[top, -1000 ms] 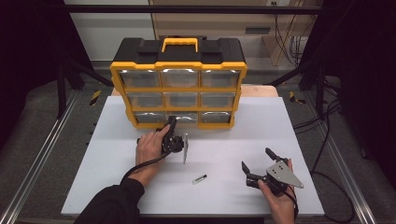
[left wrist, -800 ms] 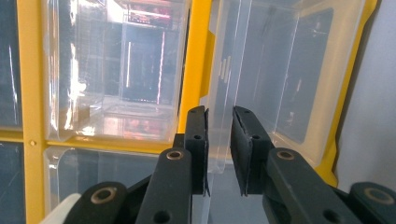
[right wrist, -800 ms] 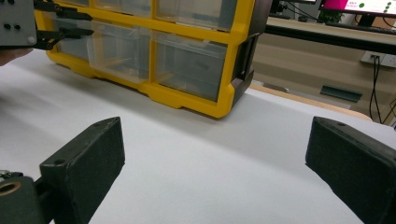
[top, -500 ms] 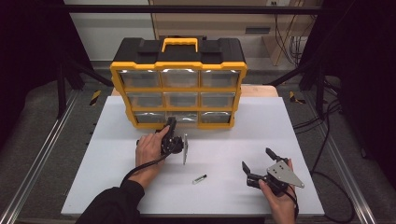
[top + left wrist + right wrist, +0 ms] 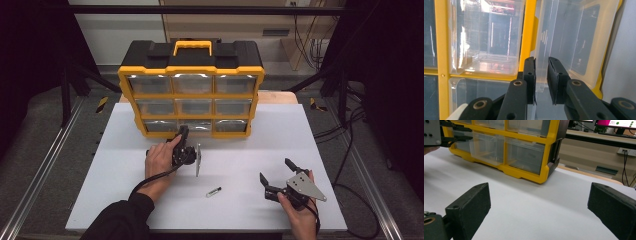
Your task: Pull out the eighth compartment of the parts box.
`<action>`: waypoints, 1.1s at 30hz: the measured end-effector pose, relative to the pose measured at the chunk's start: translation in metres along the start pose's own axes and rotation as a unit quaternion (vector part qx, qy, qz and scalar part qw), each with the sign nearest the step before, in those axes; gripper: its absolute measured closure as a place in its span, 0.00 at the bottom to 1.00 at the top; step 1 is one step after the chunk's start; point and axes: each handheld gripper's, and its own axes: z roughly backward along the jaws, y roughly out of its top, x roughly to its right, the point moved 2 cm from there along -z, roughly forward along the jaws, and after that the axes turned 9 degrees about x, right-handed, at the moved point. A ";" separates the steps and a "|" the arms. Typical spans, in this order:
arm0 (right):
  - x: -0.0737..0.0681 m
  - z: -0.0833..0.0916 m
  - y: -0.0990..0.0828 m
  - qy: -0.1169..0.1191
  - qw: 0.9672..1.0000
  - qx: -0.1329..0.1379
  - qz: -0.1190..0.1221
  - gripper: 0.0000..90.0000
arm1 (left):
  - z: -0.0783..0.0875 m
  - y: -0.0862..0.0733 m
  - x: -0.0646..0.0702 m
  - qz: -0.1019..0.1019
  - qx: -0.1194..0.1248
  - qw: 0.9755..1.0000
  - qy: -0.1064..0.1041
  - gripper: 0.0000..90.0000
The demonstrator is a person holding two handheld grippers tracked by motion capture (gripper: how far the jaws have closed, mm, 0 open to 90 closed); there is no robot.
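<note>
A yellow and black drawer cabinet [image 5: 191,68] with clear plastic drawers stands at the back of the white table. My left gripper [image 5: 183,134] is rolled on its side at the bottom row. Its jaws are nearly together on the front lip of the clear middle drawer [image 5: 564,37], and the left gripper [image 5: 541,75] pinches that clear edge. In the right gripper view this drawer [image 5: 487,148] sticks out a little from the frame. My right gripper [image 5: 276,170] rests near the table's front right, open and with nothing in it [image 5: 539,205].
A small dark and silver cylinder [image 5: 213,192] lies on the white tabletop [image 5: 280,135] between the two hands. Metal rails run along both sides of the table. Cables hang at the right.
</note>
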 end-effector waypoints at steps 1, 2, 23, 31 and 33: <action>0.001 0.000 0.000 0.000 1.000 0.000 0.000 0.05 | 0.000 0.000 0.000 0.000 0.000 1.000 0.000 0.85; 0.001 0.000 0.000 0.000 1.000 0.000 0.000 0.05 | 0.000 0.000 0.000 0.000 0.000 1.000 0.000 0.85; 0.000 0.000 0.000 0.001 1.000 0.000 -0.004 0.05 | 0.004 0.002 -0.002 0.008 -0.003 1.000 -0.005 0.85; -0.001 0.000 0.002 0.004 1.000 0.003 -0.002 0.05 | 0.008 0.003 -0.001 0.021 0.000 1.000 -0.005 0.85; -0.001 0.000 0.002 0.004 1.000 0.003 -0.001 0.05 | 0.010 0.004 -0.002 0.019 -0.009 1.000 -0.011 0.85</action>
